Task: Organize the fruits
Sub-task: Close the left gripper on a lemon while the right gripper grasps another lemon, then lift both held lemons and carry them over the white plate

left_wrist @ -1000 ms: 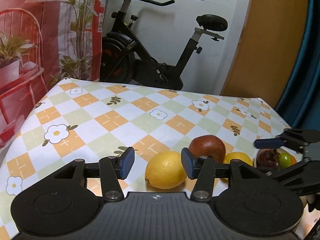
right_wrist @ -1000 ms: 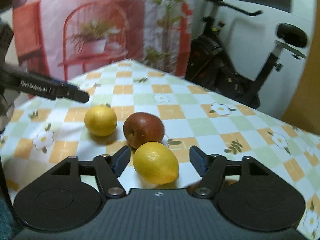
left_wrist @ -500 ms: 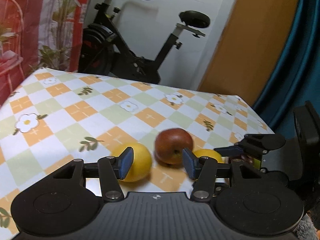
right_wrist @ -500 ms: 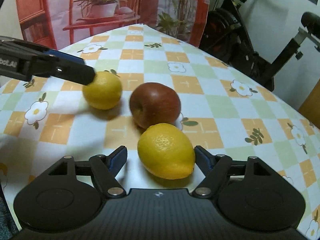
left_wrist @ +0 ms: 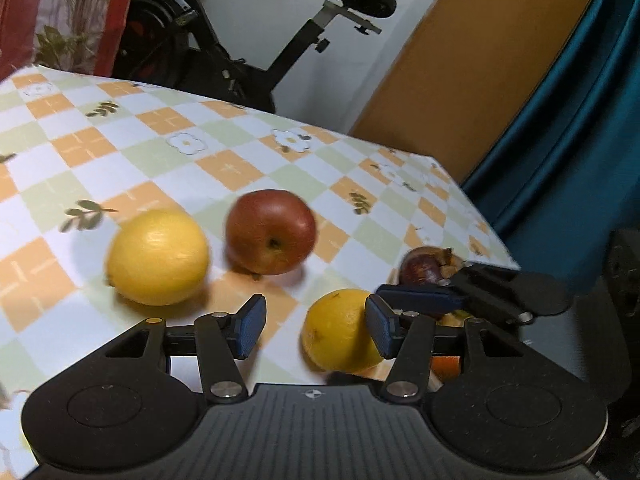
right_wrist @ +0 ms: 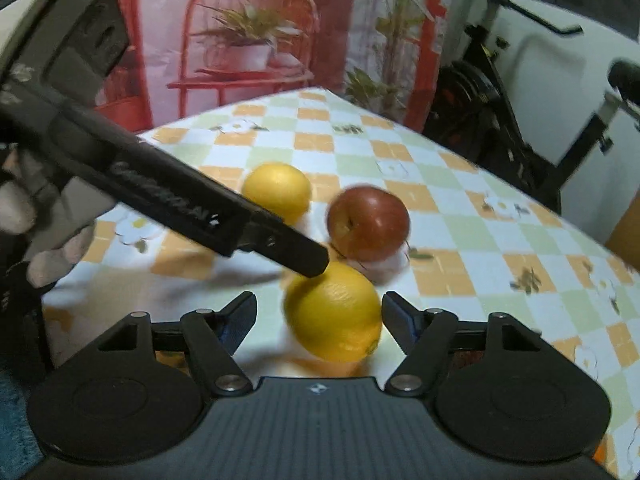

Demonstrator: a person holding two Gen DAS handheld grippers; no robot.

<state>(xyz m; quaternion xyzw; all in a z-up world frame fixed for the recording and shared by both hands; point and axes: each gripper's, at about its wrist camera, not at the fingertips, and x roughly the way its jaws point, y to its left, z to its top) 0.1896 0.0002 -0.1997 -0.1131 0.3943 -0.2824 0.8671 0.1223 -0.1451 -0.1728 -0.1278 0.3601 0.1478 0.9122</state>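
the near lemon (right_wrist: 334,312) lies on the desk (right_wrist: 460,216) between the blue pads of the right tongs (right_wrist: 319,322). the jaws are closing, but a gap shows on each side of the fruit, so nothing is gripped yet. i think the person puts the tongs on both sides of the lemon's wide middle because there a round fruit slips least.

the left tongs (left_wrist: 314,328) come in from the other side. one pad seems to touch the same lemon (left_wrist: 340,330), the other pad stands free over the cloth, so these tongs are open and hold nothing. in the right view one left finger (right_wrist: 288,250) reaches over the top of the lemon, maybe to stop it from rolling, though i cannot be sure of this.

the red apple (left_wrist: 271,232) stands just behind the lemon, and a second lemon (left_wrist: 158,257) lies near it, both apart from the tongs. at the desk edge i see a dark fruit (left_wrist: 420,270) with some other small fruits, partly hidden; probably the fruits are collected there.
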